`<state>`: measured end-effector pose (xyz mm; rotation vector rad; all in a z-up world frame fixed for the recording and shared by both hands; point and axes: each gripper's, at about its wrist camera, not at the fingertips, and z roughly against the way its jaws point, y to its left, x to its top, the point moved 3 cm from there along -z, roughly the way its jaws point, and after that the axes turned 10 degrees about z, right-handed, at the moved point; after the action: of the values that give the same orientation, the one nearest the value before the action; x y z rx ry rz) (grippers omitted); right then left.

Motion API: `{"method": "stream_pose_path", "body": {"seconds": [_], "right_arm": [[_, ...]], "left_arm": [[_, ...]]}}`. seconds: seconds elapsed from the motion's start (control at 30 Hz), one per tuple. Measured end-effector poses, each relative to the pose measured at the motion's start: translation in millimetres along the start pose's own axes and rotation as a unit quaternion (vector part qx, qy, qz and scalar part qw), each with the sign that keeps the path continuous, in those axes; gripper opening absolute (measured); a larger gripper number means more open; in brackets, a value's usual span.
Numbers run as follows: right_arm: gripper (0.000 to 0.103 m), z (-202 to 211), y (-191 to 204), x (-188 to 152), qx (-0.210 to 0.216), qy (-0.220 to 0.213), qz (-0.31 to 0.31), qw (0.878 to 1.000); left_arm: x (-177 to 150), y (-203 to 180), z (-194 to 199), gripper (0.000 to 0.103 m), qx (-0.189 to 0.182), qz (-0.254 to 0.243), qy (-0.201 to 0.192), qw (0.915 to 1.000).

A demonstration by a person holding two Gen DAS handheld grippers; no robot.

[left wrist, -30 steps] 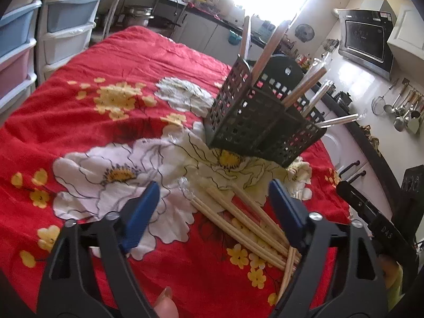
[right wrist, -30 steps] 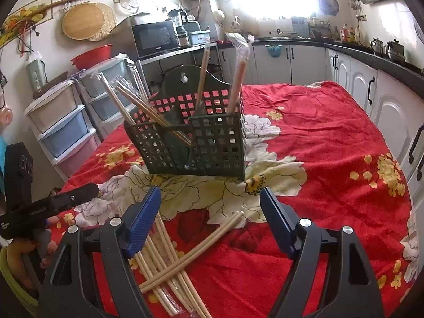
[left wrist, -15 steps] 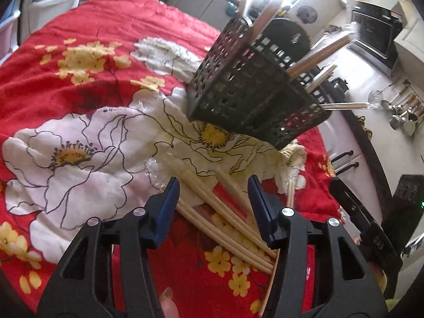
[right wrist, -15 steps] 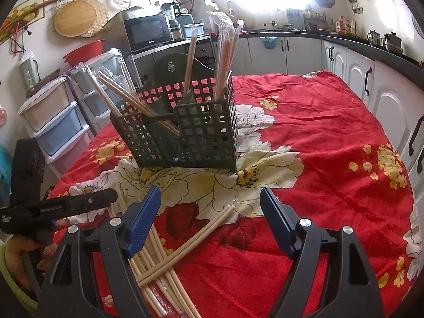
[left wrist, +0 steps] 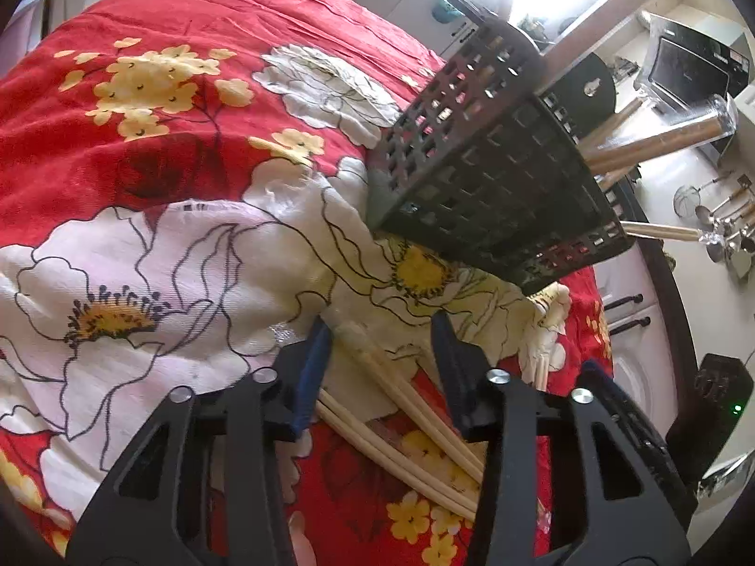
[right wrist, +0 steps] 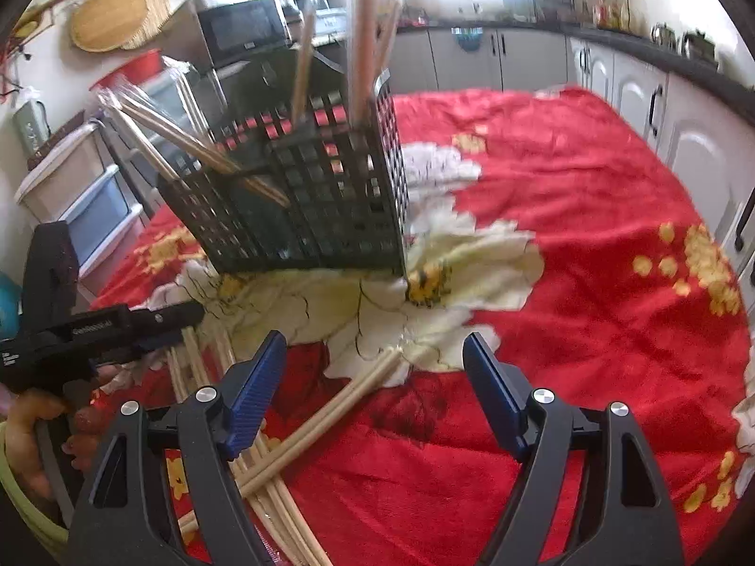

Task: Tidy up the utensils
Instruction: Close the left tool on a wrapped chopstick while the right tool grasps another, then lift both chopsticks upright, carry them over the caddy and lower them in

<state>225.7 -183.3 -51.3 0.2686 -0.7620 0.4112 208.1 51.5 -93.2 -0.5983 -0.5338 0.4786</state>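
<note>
A dark green mesh utensil caddy [left wrist: 490, 174] [right wrist: 311, 207] stands on the red floral tablecloth and holds several wrapped chopstick pairs. More wooden chopsticks [left wrist: 406, 405] [right wrist: 325, 415] lie loose on the cloth in front of it. My left gripper [left wrist: 382, 353] is low over the chopstick ends, its jaws narrowed around them with a gap still showing on the right side. It also shows in the right wrist view [right wrist: 155, 325]. My right gripper [right wrist: 375, 377] is open and empty above a crossed pair of chopsticks.
The table's red cloth [right wrist: 590, 245] stretches to the right and back. Plastic drawer units [right wrist: 80, 198] stand at the left, a microwave [right wrist: 245, 28] behind, and kitchen cabinets [right wrist: 637, 94] along the right.
My left gripper dropped down onto the loose chopsticks and its jaws narrowed from wide open. My right gripper moved closer to the caddy and stayed open.
</note>
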Motion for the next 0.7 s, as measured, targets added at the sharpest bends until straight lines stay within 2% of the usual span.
{"method": "stream_pose_path", "body": {"seconds": [0.1, 0.17, 0.2, 0.27, 0.3, 0.37, 0.43, 0.53, 0.7], "right_arm": [[0.074, -14, -5, -5, 0.018, 0.027, -0.026, 0.999], [0.063, -22, -9, -8, 0.033, 0.041, -0.051, 0.997], [0.061, -26, -10, -10, 0.040, 0.047, -0.061, 0.996], [0.049, -27, -12, -10, 0.034, 0.047, -0.064, 0.996], [0.047, -28, -13, -10, 0.034, 0.048, -0.065, 0.996], [0.031, -29, -15, -10, 0.034, 0.049, -0.071, 0.996], [0.021, -29, -18, -12, 0.034, 0.049, -0.073, 0.996], [0.015, -29, -21, -13, 0.043, 0.047, -0.086, 0.994], [0.009, -19, -30, -13, 0.066, 0.024, -0.117, 0.991]], "left_arm": [[2, 4, 0, 0.027, 0.000, 0.007, -0.003, 1.0000], [2, 6, 0, 0.024, 0.000, 0.008, -0.005, 1.0000], [2, 6, 0, 0.023, 0.001, 0.008, -0.006, 0.9999], [3, 7, -1, 0.019, 0.002, 0.010, -0.009, 0.9999], [3, 8, -1, 0.018, 0.002, 0.012, -0.010, 0.9999], [4, 11, 0, 0.015, -0.002, 0.016, -0.011, 0.9998], [4, 13, 0, 0.015, -0.005, 0.019, -0.011, 0.9998], [6, 15, 0, 0.013, -0.010, 0.022, -0.009, 0.9997], [9, 19, 8, 0.010, -0.040, 0.038, -0.012, 0.9984]]}}
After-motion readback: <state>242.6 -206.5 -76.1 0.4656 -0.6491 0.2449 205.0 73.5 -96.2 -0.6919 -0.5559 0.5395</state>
